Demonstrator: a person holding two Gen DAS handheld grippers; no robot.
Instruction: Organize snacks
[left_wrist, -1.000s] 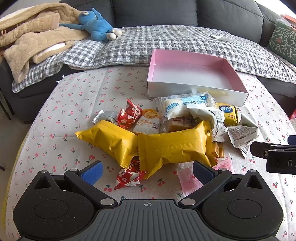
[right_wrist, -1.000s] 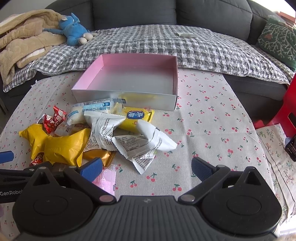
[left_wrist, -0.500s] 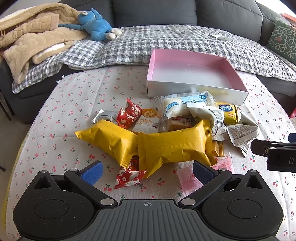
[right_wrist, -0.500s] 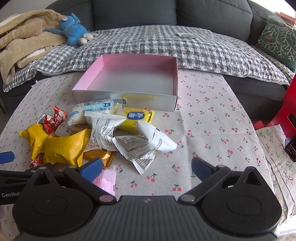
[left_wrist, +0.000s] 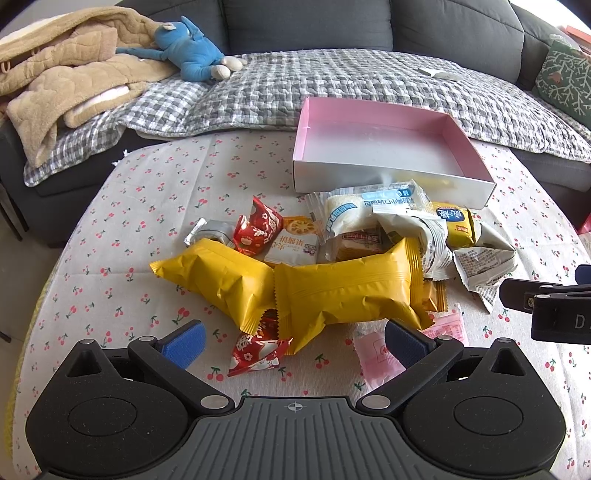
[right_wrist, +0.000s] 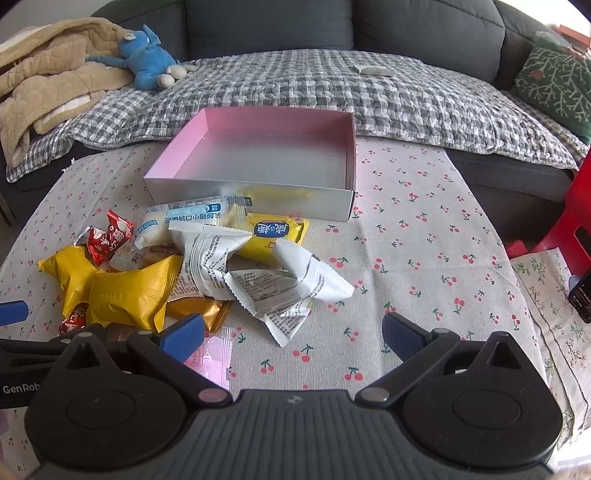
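Note:
A pile of snack packets lies on the cherry-print tablecloth in front of an empty pink box (left_wrist: 373, 168) (right_wrist: 258, 186). Two big yellow packets (left_wrist: 343, 291) (right_wrist: 129, 295) lie nearest. Behind them are red packets (left_wrist: 256, 230), a white-blue packet (left_wrist: 365, 208) (right_wrist: 177, 221), grey-white packets (right_wrist: 273, 284) and a small yellow one (right_wrist: 269, 236). A pink packet (left_wrist: 376, 354) lies by my left gripper's right finger. My left gripper (left_wrist: 293, 341) is open and empty just before the yellow packets. My right gripper (right_wrist: 293, 336) is open and empty to the pile's right.
A grey sofa with a checked blanket (right_wrist: 332, 92) stands behind the table. A blue plush toy (left_wrist: 192, 55) and beige blanket (left_wrist: 66, 81) lie at its left. A green cushion (right_wrist: 554, 85) is at right, a red stool (right_wrist: 576, 206) beside the table.
Both grippers have barely moved; the views have shifted very slightly. Nothing was taken hold of.

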